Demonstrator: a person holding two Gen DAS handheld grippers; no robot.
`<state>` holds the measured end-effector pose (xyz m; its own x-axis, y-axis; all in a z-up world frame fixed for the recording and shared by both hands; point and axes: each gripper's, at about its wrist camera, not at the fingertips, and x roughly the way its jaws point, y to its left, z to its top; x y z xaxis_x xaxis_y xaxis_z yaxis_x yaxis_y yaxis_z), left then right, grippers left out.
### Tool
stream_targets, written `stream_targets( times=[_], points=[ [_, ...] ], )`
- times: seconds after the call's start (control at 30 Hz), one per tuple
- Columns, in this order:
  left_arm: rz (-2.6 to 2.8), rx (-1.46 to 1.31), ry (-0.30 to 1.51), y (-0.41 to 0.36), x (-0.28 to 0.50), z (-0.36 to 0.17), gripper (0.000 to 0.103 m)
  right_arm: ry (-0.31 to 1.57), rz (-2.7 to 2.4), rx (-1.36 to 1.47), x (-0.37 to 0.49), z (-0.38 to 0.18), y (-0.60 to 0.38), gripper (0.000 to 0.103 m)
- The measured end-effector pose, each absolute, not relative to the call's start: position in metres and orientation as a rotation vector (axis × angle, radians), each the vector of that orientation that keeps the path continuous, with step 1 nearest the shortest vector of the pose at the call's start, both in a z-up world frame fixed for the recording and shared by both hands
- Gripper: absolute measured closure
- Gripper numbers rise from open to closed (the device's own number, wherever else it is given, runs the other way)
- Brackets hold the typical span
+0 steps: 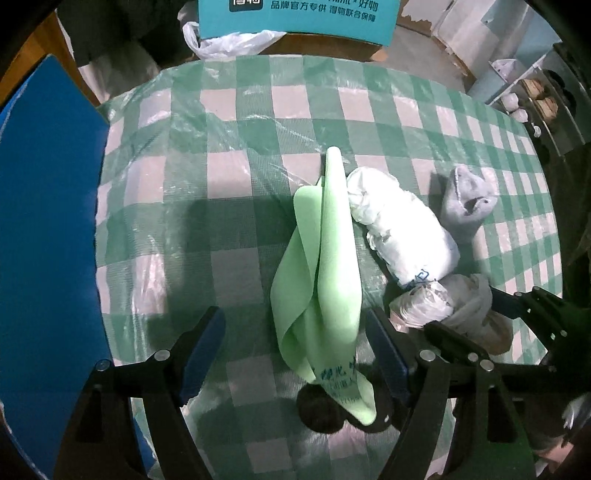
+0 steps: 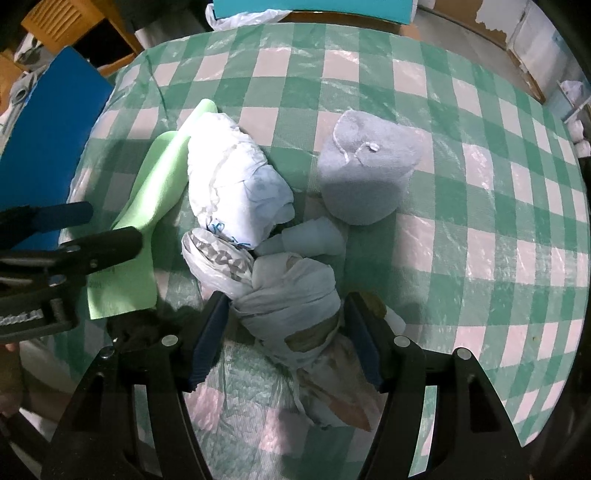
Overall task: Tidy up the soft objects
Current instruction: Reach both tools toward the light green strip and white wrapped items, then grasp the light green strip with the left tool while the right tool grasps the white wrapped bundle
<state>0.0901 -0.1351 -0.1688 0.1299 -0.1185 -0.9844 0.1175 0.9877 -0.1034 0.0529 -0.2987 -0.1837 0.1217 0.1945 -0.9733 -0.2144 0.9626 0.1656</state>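
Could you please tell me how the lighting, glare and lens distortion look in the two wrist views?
Left wrist view: the white rolled bundle is blown out by bright light, the clear plastic over the green-and-white checked tablecloth glints, and a dark shadow falls left of the light green folded cloth. Right wrist view: fisheye bends the checks toward the rim, corners go black, and the grey rolled towel stays evenly lit.

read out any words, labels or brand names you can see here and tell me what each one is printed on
"品牌官方专供 得物联合保障": white print on the teal box behind the table; the line above it is cut off.
Blue print on the green foam sheet: too blurred to read.
Grey letters on the plastic bag: crumpled, unreadable.
Blue marks on the white bundle: unreadable.
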Motion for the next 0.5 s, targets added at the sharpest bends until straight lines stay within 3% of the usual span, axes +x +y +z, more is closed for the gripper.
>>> stream_targets(
  times=[0.17, 0.23, 0.3, 0.33, 0.5],
  points=[
    [-0.192, 0.025, 1.407, -0.142, 0.091, -0.172, 0.026, 1.417, 0.307, -0.044, 0.054, -0.187, -0.294, 0.037],
    [-0.203, 0.053, 1.402, -0.145, 0.090, -0.172, 0.045, 1.418, 0.313, -0.065, 0.052, -0.189, -0.290, 0.037],
    [-0.211, 0.074, 1.409, -0.147, 0.088, -0.173, 0.063, 1.410, 0.323, -0.074, 0.050, -0.188, -0.286, 0.050],
    [-0.216, 0.075, 1.415, -0.146, 0.088, -0.174, 0.075, 1.411, 0.328, -0.073, 0.050, -0.188, -0.284, 0.050],
    [-0.211, 0.066, 1.406, -0.143, 0.083, -0.174, 0.086, 1.406, 0.323, -0.067, 0.049, -0.182, -0.279, 0.054]
  ],
)
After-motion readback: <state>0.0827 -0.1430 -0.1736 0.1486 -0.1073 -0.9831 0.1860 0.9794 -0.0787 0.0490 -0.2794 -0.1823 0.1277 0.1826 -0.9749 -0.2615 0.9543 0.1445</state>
